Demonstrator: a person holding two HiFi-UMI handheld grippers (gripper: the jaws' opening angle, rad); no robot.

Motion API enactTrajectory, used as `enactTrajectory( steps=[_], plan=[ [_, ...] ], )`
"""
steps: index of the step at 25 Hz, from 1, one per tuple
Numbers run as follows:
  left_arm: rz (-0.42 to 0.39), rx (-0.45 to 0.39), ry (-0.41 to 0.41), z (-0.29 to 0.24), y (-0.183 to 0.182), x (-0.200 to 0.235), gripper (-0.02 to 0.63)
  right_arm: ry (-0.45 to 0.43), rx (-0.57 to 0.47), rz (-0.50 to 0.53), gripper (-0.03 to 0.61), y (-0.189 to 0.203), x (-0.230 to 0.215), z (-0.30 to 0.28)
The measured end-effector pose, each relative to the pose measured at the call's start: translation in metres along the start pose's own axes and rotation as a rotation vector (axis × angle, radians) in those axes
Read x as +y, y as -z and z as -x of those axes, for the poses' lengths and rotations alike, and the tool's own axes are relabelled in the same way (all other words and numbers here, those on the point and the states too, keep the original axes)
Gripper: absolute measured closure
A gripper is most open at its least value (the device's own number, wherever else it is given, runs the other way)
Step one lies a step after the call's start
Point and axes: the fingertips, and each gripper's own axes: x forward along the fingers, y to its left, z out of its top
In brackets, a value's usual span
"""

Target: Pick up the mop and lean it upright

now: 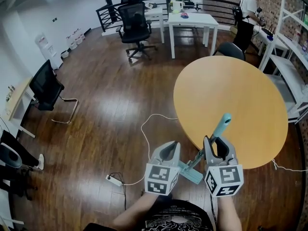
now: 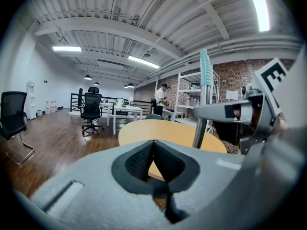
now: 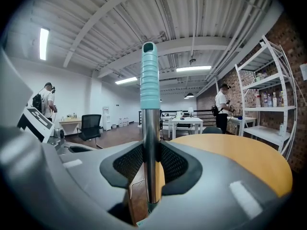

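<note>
The mop has a teal ribbed grip (image 1: 223, 124), a metal pole (image 1: 201, 154) and a flat teal head (image 1: 190, 173) down by the floor. It stands steeply, leaning toward the edge of the round wooden table (image 1: 240, 100). My right gripper (image 1: 217, 147) is shut on the pole, which runs up between the pads (image 3: 129, 164) with the grip (image 3: 149, 75) above them. My left gripper (image 1: 168, 151) hangs just left of the mop, shut and holding nothing, its pads (image 2: 139, 159) pressed together. From the left gripper view the pole (image 2: 201, 114) rises at the right.
A white cable and power strip (image 1: 113, 180) lie on the wooden floor at the left. Black chairs (image 1: 46, 88) (image 1: 134, 28) and a white table (image 1: 192, 20) stand further off. A person (image 1: 248, 13) stands by the white shelves (image 1: 288, 57) at the back right.
</note>
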Motion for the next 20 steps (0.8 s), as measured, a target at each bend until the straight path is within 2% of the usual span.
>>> enactTrajectory(
  steps=[5,20],
  plan=[
    [-0.006,0.017,-0.001,0.002,0.005,0.000,0.611,0.021,0.002,-0.023,0.471,0.009,-0.001,0.001],
    [-0.022,0.061,0.045,-0.011,0.016,0.005,0.611,0.017,0.109,-0.056,0.471,0.092,0.011,-0.039]
  ],
)
